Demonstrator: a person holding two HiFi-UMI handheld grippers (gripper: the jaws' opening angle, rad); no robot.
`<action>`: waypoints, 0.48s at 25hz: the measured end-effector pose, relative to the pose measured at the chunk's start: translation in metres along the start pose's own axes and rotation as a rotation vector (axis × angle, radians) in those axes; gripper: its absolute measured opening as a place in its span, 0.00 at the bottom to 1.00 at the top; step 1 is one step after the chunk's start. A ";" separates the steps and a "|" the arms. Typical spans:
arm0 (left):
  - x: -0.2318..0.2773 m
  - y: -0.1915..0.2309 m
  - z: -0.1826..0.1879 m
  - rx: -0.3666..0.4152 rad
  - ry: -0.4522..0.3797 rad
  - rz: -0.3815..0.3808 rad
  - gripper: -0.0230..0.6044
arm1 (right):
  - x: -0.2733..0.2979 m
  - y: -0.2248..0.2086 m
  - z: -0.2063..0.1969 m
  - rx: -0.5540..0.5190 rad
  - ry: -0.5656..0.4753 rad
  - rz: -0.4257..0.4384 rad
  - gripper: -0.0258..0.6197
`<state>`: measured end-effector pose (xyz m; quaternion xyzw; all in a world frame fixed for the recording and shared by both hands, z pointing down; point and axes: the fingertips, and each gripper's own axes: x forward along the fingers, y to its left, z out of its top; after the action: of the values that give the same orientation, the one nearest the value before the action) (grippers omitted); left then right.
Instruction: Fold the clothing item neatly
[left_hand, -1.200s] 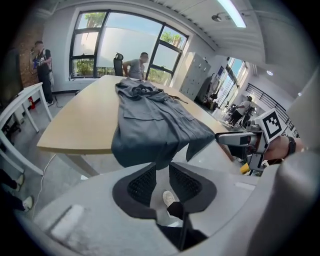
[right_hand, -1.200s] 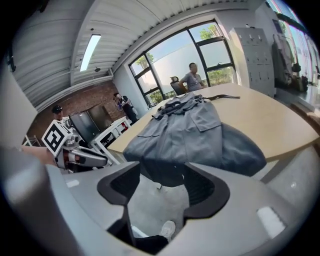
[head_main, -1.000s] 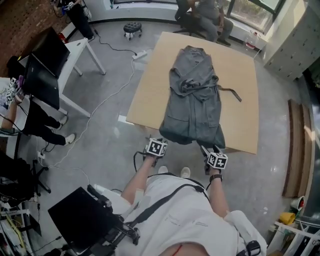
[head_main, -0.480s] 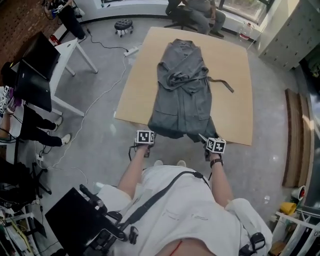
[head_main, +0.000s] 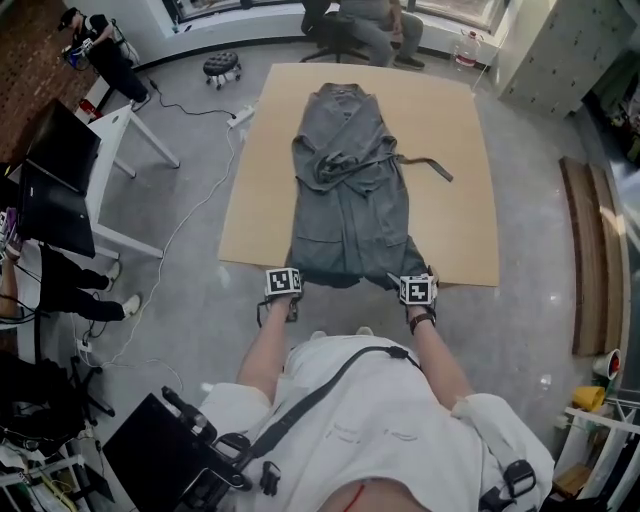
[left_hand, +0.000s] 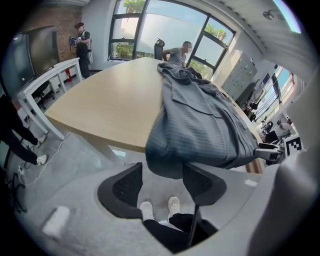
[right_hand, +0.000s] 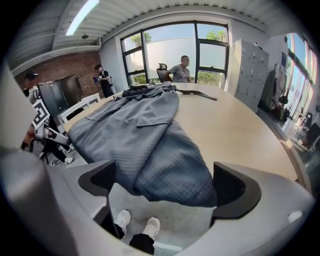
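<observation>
At the near edge of the table, you hold both grippers up to the hem of the grey robe. The robe lies lengthwise down the middle of the table, collar at the far end, with its hem hanging over the near edge. Its belt is loosely gathered at the waist, and one end trails off to the right across the bare tabletop.

Your left gripper sits at the near-left corner of the hem. Its jaws stand apart, and the hanging corner of cloth dips between their tips without the gap being closed on it. Your right gripper sits at the near-right corner. Its jaws are spread wider, with the drooping fabric between them and neither pad pressed onto it.

Progress, as a judgement: the robe is laid out fairly flat and straight, but no fold has been made and neither corner is secured. What remains appears to be the whole of the folding: closing on both hem corners, carrying the hem toward the collar, and reducing the width. The loose belt will likely need tucking in.
</observation>
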<state>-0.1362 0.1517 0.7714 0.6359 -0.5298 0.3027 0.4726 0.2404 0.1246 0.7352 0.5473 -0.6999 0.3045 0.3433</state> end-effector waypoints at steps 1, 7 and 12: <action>0.002 -0.002 -0.001 0.005 -0.002 -0.004 0.45 | -0.002 -0.004 -0.005 0.000 0.004 -0.009 0.95; 0.017 -0.028 -0.001 0.069 0.033 -0.041 0.43 | 0.006 0.006 -0.016 -0.029 0.041 0.019 0.95; 0.018 -0.054 -0.005 0.012 0.030 -0.104 0.12 | 0.012 0.029 -0.014 -0.112 0.038 0.025 0.95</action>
<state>-0.0789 0.1487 0.7738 0.6606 -0.4872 0.2905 0.4918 0.2119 0.1350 0.7514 0.5127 -0.7159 0.2794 0.3828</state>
